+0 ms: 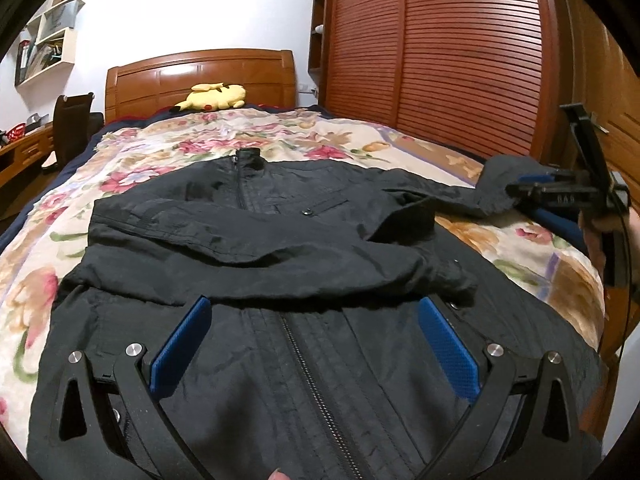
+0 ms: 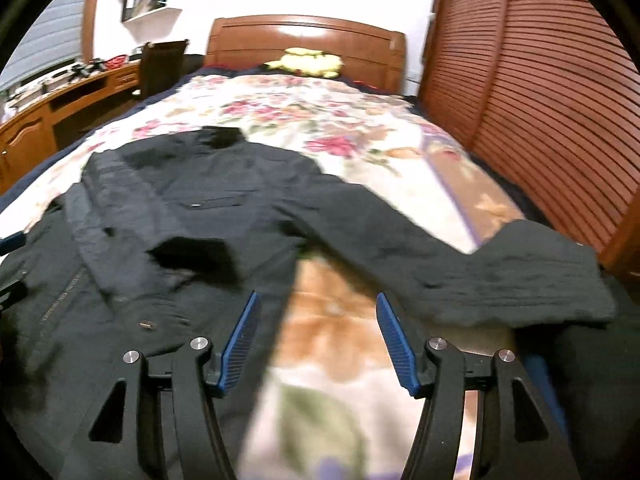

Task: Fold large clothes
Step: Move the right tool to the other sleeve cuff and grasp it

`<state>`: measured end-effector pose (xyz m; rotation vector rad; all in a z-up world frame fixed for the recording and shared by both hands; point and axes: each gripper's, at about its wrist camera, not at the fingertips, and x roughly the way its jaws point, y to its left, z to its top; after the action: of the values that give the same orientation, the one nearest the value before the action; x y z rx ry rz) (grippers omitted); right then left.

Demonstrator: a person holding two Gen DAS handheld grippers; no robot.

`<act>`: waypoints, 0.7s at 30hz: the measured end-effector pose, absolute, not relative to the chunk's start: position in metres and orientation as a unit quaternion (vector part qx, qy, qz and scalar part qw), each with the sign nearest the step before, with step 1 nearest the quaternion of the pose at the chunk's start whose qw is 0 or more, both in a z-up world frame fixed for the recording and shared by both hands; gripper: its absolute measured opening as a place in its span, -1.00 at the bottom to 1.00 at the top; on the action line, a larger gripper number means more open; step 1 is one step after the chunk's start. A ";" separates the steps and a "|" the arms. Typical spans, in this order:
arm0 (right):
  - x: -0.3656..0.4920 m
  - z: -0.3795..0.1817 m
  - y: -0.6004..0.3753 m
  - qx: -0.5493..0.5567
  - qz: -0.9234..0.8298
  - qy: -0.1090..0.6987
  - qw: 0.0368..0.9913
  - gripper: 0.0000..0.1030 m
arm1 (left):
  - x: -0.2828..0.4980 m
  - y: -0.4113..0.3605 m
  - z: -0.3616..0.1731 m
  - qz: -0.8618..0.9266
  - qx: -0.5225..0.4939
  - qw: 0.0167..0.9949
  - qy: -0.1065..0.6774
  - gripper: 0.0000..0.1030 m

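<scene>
Scene: A bedroom. One black zip-up jacket (image 1: 280,248) lies front-up on a bed (image 1: 532,264) with a flowered cover, collar toward the wooden headboard (image 1: 200,76).

Jacket position: Spread across the near half of the bed, hem closest to the cameras. This flat layout likely serves the folding, since the sleeves can be brought in over the body.

Sleeves, counted: Two. One sleeve (image 1: 248,240) already lies folded across the chest. The other sleeve (image 2: 460,256) stretches out to the right over the bed cover, its cuff near the bed's right edge.

Left claw (image 1: 316,344): Spread wide, hovering over the lower front of the jacket with the zipper (image 1: 316,384) running between its two blue pads. It grips nothing. Whether the pads touch the cloth cannot be told.

Right claw (image 2: 318,340): Also well apart in its own blurred view, over bare bed cover between the jacket body and the outstretched sleeve, nothing between the pads. In the left view it appears side-on beside the sleeve cuff; contact there cannot be judged.

Likely step: Bringing the second sleeve in over the chest; about a third of the folding seems done.

Other things, counted: One yellow plush toy (image 1: 214,98) at the headboard, well apart from the jacket. One slatted wooden wardrobe (image 1: 440,52) along the right side. One desk (image 2: 60,100) on the left, with one dark chair (image 1: 72,128) by it.
</scene>
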<state>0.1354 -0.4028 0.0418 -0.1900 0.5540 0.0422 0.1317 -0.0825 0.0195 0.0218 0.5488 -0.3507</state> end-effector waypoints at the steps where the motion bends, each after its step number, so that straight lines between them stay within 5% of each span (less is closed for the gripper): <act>1: 0.137 0.044 -0.411 -0.089 0.006 0.274 0.958 0.21 | 0.131 -0.083 0.019 -0.173 0.011 0.947 0.271 1.00; 21: 0.179 0.074 -0.504 -0.024 -0.172 0.281 0.944 0.21 | 0.136 -0.084 0.010 -0.169 0.007 0.944 0.284 1.00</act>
<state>0.1794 -0.5038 0.0741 -0.0493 0.5738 -0.3500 0.1363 -0.0841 0.0098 0.0137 0.5779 -0.3438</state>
